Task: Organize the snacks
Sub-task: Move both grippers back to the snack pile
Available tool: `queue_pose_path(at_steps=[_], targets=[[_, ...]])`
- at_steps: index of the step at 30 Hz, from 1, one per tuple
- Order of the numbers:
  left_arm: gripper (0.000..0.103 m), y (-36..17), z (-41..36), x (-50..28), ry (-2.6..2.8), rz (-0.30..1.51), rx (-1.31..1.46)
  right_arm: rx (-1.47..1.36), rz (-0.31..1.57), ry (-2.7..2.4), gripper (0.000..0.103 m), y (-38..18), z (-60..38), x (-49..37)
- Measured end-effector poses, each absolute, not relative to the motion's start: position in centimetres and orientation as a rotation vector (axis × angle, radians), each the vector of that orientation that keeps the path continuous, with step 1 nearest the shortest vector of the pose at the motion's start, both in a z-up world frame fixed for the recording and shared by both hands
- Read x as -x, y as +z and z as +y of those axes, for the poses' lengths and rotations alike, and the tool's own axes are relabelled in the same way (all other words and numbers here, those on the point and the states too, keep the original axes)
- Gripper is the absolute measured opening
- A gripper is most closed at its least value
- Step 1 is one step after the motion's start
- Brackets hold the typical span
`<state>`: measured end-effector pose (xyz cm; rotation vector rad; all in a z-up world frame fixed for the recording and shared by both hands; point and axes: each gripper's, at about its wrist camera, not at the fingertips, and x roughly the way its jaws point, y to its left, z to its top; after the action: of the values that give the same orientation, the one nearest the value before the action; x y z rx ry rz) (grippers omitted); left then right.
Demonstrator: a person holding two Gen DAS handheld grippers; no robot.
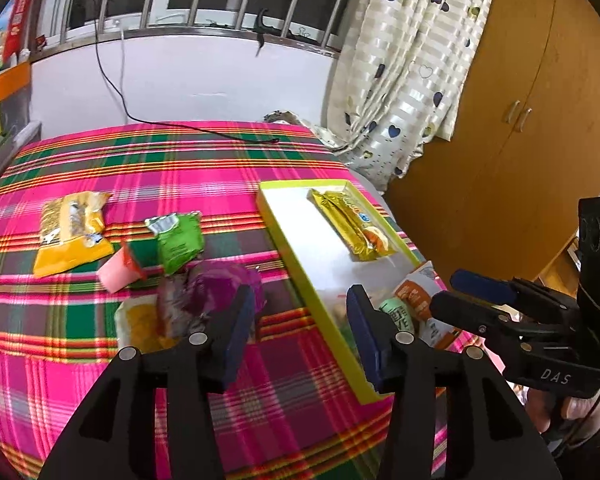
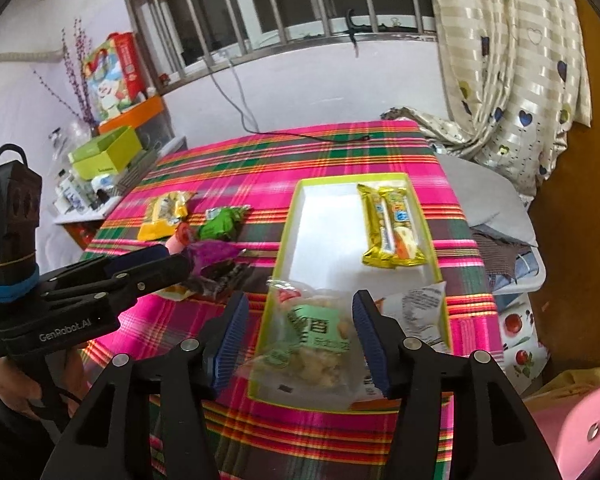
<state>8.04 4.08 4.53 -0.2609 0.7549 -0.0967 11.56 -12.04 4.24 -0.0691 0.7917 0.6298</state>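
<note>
A lime-rimmed tray [image 1: 284,236] [image 2: 288,224] lies on the plaid cloth. It holds a gold snack pack [image 1: 354,226] [image 2: 392,226], a clear bag with a green label [image 2: 316,340] [image 1: 398,314] and an orange-white pouch [image 1: 418,300] [image 2: 420,312]. Left of the tray lie a purple packet [image 1: 220,286] [image 2: 212,254], a green packet [image 1: 178,240] [image 2: 222,224], a yellow bag [image 1: 70,232] [image 2: 164,216], a pink packet [image 1: 118,270] and a pale yellow pack [image 1: 140,322]. My left gripper [image 1: 300,332] [image 2: 168,258] is open and empty beside the purple packet. My right gripper [image 2: 300,340] [image 1: 452,292] is open above the clear bag.
A black cable [image 1: 204,130] trails over the far side of the table. Boxes and a green bin [image 2: 108,152] stand on a shelf at the left. A curtain [image 1: 412,72] and a wooden wardrobe [image 1: 520,120] are at the right. A pink stool [image 2: 580,432] is at the near right.
</note>
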Motion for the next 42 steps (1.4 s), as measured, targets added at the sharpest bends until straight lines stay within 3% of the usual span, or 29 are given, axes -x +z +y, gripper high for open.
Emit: queue_pose_path(at_steps=[42], targets=[[0.050, 3.1, 9.7, -3.2, 0.042, 0.715, 0.329, 0.129, 0.803, 0.726, 0.054, 3.7, -7.9, -9.7]])
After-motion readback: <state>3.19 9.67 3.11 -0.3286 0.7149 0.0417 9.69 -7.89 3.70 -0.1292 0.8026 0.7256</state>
